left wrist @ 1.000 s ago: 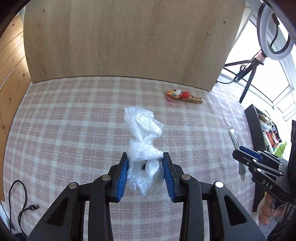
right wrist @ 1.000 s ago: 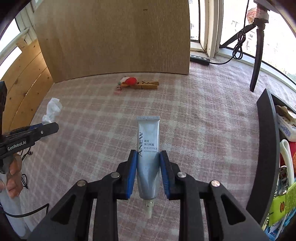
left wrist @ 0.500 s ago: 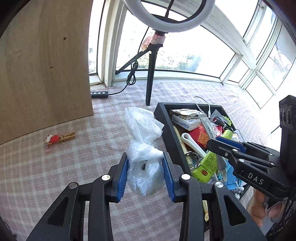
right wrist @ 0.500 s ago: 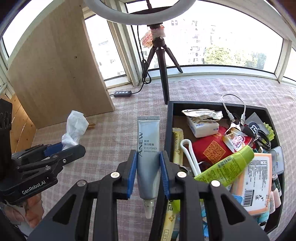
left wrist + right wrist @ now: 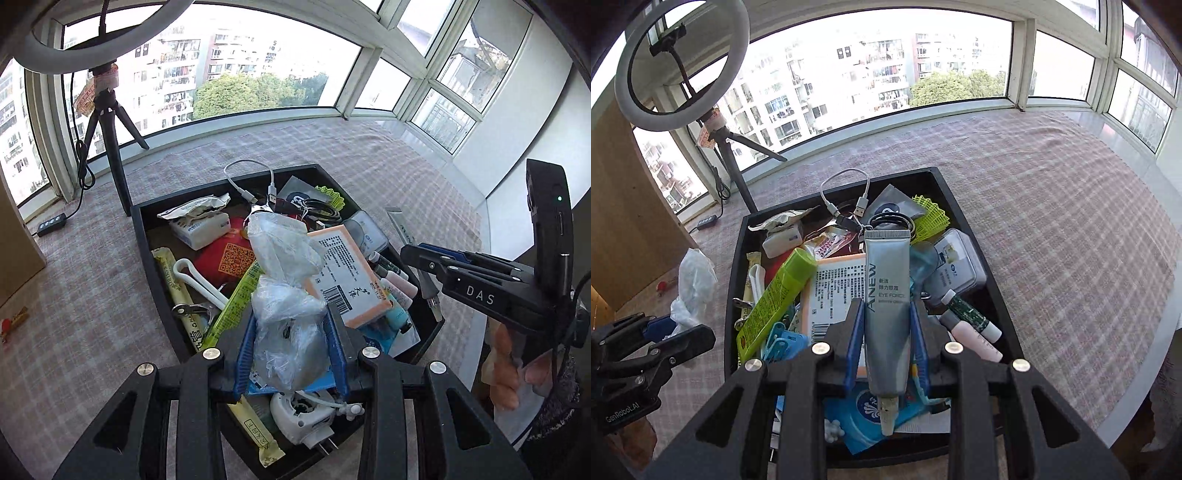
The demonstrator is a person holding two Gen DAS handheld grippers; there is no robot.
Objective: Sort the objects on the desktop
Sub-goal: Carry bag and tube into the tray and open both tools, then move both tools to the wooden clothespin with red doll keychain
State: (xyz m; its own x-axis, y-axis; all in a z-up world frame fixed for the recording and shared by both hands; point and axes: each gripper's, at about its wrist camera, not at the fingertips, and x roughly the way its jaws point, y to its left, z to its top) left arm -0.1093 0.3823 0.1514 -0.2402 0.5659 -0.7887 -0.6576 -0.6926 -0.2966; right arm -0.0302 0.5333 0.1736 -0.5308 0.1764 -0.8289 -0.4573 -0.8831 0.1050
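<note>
My left gripper [image 5: 291, 350] is shut on a crumpled clear plastic bag [image 5: 284, 295] and holds it over the near part of a black tray [image 5: 142, 236]. My right gripper [image 5: 886, 336] is shut on a silver ANEW cream tube [image 5: 886, 295] and holds it above the same black tray [image 5: 964, 218]. The tray is heaped with several items: a green tube [image 5: 775, 295], an orange-edged packet [image 5: 347, 273], a white USB cable [image 5: 842, 188], tissue packs. The left gripper and bag show at the left of the right wrist view [image 5: 690, 280].
The tray stands on a pink checked tablecloth [image 5: 1052, 221]. A ring light on a tripod [image 5: 679, 62] stands behind the tray by the window. A wooden panel [image 5: 624, 221] is at the left. A small toy clip [image 5: 13, 321] lies at the far left.
Both grippers have swung right from the open tablecloth to above the black tray, each still holding its object. The wooden panel has left the centre of view.
</note>
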